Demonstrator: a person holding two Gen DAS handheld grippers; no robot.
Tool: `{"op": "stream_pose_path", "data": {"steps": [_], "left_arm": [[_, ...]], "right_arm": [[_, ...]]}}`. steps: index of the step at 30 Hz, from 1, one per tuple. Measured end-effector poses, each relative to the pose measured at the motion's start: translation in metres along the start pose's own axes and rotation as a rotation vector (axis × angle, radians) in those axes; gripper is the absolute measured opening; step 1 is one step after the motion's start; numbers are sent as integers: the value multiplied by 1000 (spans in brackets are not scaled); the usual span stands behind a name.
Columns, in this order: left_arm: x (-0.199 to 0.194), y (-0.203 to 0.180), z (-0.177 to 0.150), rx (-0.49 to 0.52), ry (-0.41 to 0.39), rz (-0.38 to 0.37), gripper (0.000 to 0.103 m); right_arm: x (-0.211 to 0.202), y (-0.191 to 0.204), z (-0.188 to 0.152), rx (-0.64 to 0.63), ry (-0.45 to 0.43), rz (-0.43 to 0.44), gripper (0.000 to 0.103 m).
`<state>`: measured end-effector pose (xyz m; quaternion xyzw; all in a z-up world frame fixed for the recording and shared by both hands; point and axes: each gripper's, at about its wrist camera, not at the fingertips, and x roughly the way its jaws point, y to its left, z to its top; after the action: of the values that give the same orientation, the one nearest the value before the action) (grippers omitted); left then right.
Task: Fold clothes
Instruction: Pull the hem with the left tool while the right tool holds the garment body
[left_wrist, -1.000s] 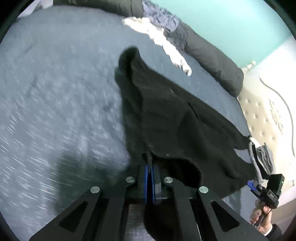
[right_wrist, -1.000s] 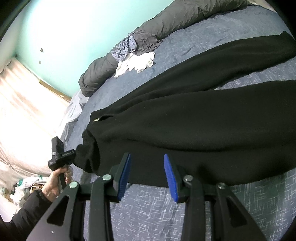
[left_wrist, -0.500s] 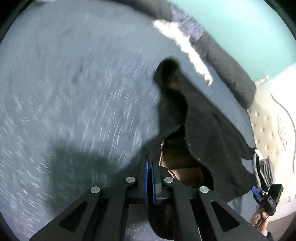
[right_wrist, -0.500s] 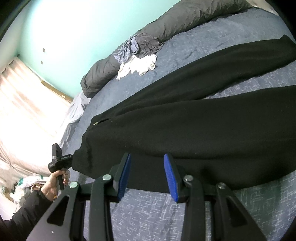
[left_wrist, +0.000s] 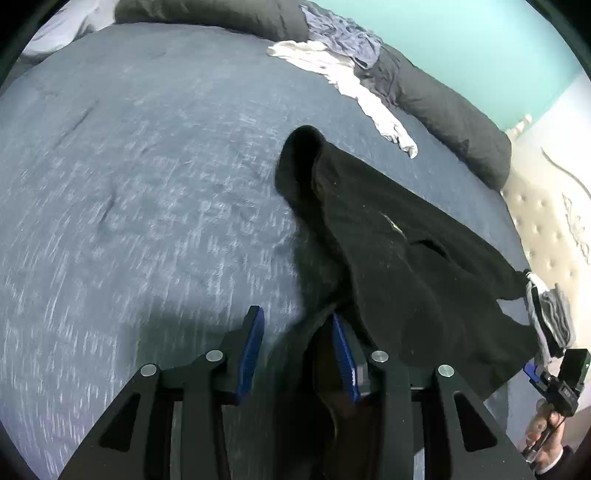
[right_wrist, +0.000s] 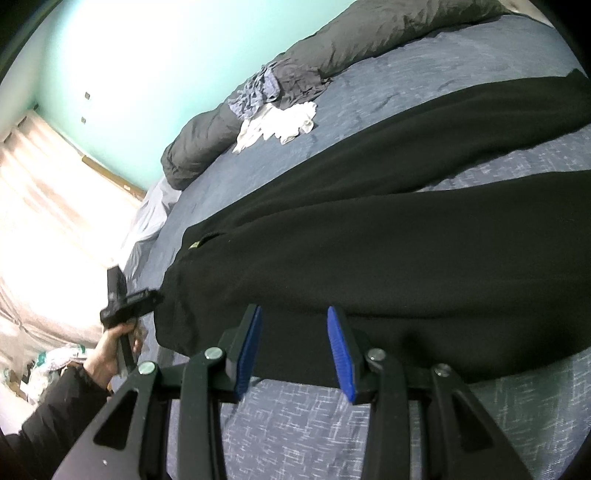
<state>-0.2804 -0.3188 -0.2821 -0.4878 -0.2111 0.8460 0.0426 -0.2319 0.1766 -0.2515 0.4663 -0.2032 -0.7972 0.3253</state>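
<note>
Black trousers (left_wrist: 406, 258) lie stretched across the blue bed cover (left_wrist: 147, 184), one leg end curled up at the far tip. My left gripper (left_wrist: 297, 321) hangs low over their near end. Its jaws are opening, and a fold of the black cloth hangs between them against the right pad without being pinched. In the right wrist view the trousers (right_wrist: 369, 240) fill the middle. My right gripper (right_wrist: 294, 317) stands open just above their near edge, holding nothing. A hand holds the left gripper (right_wrist: 125, 299) at the trousers' left end.
A white garment (left_wrist: 354, 85) and crumpled blue-grey cloth (left_wrist: 343, 37) lie against a rolled grey duvet (left_wrist: 454, 122) at the bed's far side. A small stack of grey and striped clothes (left_wrist: 550, 317) sits by the padded headboard (left_wrist: 546, 229).
The left gripper's jaws, shut on the trousers' edge before, now stand apart, and the lifted cloth has sunk onto the bed. The right gripper has kept still.
</note>
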Motion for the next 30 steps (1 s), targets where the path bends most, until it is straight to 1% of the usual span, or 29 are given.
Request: {"op": "stream_pose_path", "data": {"steps": [2, 4, 5, 7, 9, 11, 13, 15, 16, 18, 19, 20, 23, 24, 25, 27, 28, 30], "left_arm": [[7, -1, 4, 26, 10, 17, 41], [12, 1, 8, 22, 8, 2, 38], [14, 2, 9, 14, 9, -3, 24], [15, 5, 10, -3, 4, -11, 9], [5, 10, 9, -29, -34, -7, 5], [-10, 13, 8, -46, -84, -17, 4], [-20, 13, 5, -56, -111, -26, 4], [-22, 17, 3, -80, -119, -36, 4], [-17, 24, 2, -116, -104, -50, 4], [3, 44, 0, -224, -43, -81, 4], [13, 50, -2, -262, -19, -86, 6], [17, 53, -3, -275, -10, -84, 7], [17, 46, 0, -235, -7, -58, 12], [16, 44, 2, -221, -10, -53, 12], [13, 41, 4, -206, -19, -55, 15], [7, 39, 11, -195, -41, -61, 30], [4, 38, 14, -193, -53, -65, 40], [-2, 36, 20, -189, -77, -74, 41]], "right_arm": [[2, 1, 0, -2, 5, 1, 37], [3, 0, 0, 2, 7, -1, 37], [4, 0, 0, 4, 8, -3, 37], [5, -1, 0, 8, 11, -5, 37], [5, -2, 0, 12, 13, -6, 37], [5, -2, 0, 14, 13, -2, 37], [6, -2, 0, 15, 13, 1, 37], [7, -1, 0, 17, 15, 7, 37], [8, 0, 0, 18, 16, 9, 37], [8, 2, 0, 19, 17, 13, 37], [8, 3, 0, 15, 17, 14, 37], [8, 5, 0, 11, 17, 15, 37], [6, 7, 2, 3, 17, 12, 37], [6, 7, 3, 1, 17, 9, 37], [6, 6, 4, 0, 15, 5, 37], [7, 4, 5, 7, 10, 3, 37], [7, 3, 5, 11, 8, 3, 37], [9, 4, 6, 14, 5, 6, 37]]}}
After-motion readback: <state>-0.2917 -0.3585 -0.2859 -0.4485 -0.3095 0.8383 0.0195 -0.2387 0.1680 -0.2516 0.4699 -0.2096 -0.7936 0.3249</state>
